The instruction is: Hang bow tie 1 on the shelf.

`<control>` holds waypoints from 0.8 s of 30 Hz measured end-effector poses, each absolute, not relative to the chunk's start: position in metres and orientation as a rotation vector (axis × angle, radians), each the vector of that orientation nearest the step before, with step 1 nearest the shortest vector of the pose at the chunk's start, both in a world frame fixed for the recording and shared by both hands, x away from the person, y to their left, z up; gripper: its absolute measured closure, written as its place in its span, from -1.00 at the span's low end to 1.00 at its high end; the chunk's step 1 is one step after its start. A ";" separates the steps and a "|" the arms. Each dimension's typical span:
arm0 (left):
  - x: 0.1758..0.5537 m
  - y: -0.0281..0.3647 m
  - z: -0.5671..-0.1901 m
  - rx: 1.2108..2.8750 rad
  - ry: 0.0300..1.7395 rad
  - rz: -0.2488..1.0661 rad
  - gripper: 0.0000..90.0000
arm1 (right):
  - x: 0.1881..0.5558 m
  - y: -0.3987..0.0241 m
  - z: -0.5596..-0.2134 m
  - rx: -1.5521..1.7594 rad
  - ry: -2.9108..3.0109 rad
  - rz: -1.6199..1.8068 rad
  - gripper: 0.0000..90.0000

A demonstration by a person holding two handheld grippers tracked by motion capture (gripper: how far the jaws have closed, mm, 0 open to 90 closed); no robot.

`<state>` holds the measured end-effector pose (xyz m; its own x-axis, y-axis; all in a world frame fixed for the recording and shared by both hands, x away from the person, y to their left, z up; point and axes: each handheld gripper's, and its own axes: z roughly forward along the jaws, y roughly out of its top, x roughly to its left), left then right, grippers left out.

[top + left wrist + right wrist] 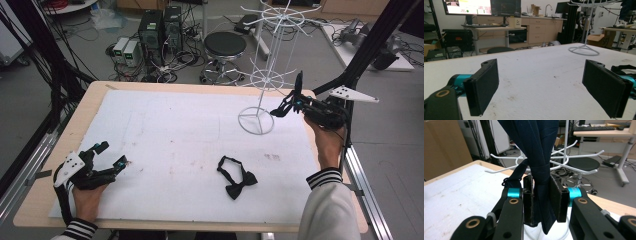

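Observation:
My right gripper is held above the table's right side, beside the white wire rack. Its jaws are shut on a dark navy necktie, pinching it just below the knot. The tie rises as a dark strip above the gripper. In the right gripper view the rack's lower hooks spread right behind the tie. A black bow tie lies flat near the table's front middle. My left gripper rests at the front left, open, with nothing between its pads.
A white sheet covers the wooden table. Beyond the far edge stand a black stool and computer towers amid cables. A black frame post slants up at the right. The rack's base and the bow tie lie ahead of the left gripper.

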<state>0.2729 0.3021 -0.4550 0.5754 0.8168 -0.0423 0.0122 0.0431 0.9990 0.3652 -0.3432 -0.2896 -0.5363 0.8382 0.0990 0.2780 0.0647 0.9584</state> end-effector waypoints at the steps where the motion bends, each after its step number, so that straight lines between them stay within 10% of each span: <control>1: 0.273 0.302 -0.455 1.406 0.768 0.718 -0.68 | 0.365 -0.343 -0.290 1.114 1.852 1.491 0.66; 24: 0.273 0.302 -0.455 1.406 0.766 0.717 -0.68 | 0.379 -0.341 -0.297 1.184 1.821 1.493 0.66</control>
<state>0.2728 0.3022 -0.4551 0.5768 0.8158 -0.0415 0.0120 0.0424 0.9990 0.3792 -0.3407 -0.2974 -0.4966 0.8562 0.1423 0.3076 0.0203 0.9513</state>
